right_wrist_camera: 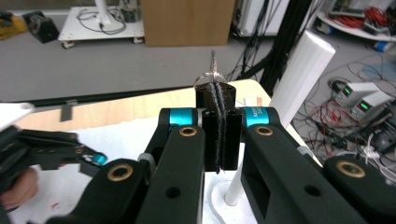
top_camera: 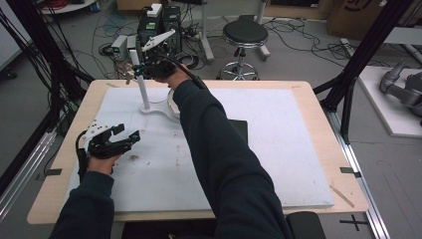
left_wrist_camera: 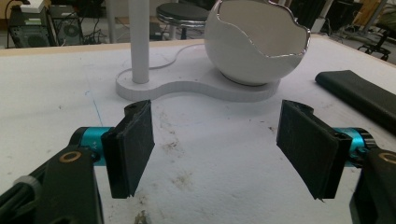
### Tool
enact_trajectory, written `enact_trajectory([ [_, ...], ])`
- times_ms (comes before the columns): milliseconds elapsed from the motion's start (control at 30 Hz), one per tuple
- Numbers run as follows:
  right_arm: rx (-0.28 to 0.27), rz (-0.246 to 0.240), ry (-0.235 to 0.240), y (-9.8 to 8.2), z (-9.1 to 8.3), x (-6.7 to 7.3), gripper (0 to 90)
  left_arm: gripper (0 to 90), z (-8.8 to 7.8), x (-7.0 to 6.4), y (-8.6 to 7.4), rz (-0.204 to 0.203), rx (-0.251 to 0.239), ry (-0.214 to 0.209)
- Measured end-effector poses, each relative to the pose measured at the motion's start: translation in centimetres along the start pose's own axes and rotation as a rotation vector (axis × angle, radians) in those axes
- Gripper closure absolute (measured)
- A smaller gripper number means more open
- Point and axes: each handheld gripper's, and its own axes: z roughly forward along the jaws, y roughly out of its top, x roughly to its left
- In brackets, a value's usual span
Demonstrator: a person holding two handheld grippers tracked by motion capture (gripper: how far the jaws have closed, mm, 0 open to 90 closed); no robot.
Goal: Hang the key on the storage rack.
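Sleeve of the right arm crosses the bench towards its far edge, carrying the right gripper (right_wrist_camera: pixel 218 100) up beside the top of the white post (top_camera: pixel 142 89). Jaws pressed together on a thin silvery ring (right_wrist_camera: pixel 211 74), likely meant for the post or the bowl (left_wrist_camera: pixel 254 42). White stand (left_wrist_camera: pixel 196 88), post and bowl on one base, sits near the far edge, left of centre. Left gripper (left_wrist_camera: pixel 217 140) rests by the left edge, jaws wide apart and empty, waiting.
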Motion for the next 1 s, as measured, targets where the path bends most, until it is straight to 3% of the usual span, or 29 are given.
enact_trajectory([
  [200,0.024,0.024,-0.024,-0.4,0.1,-0.7,90.0,27.3,0.0,0.1,0.0,-0.002,-0.001,-0.003],
  [400,0.051,0.018,-0.027,-0.8,0.1,-0.8,90.0,27.6,0.0,0.0,0.0,-0.003,-0.001,-0.002],
  [700,0.116,0.017,-0.094,-1.8,0.6,-1.0,89.2,27.6,0.0,0.1,0.0,-0.004,0.001,-0.003],
  [733,0.112,0.035,-0.091,-2.0,0.6,-1.1,86.2,27.6,0.0,0.1,0.0,-0.003,0.001,-0.004],
  [767,0.096,0.052,-0.095,-2.3,0.2,-1.2,77.6,27.6,0.0,0.1,0.0,-0.004,0.002,-0.004],
  [833,0.09,0.056,-0.104,-2.6,-0.1,-1.3,74.2,27.6,0.0,0.1,0.0,-0.004,0.001,-0.004],
  [933,0.082,0.067,-0.14,-4.2,-2.4,-1.4,60.9,27.6,0.1,0.1,0.0,-0.004,0.001,-0.004],
  [1000,0.077,0.066,-0.156,-4.8,-3.2,-1.5,58.0,27.6,0.1,0.0,-0.1,-0.008,0.001,-0.005],
])
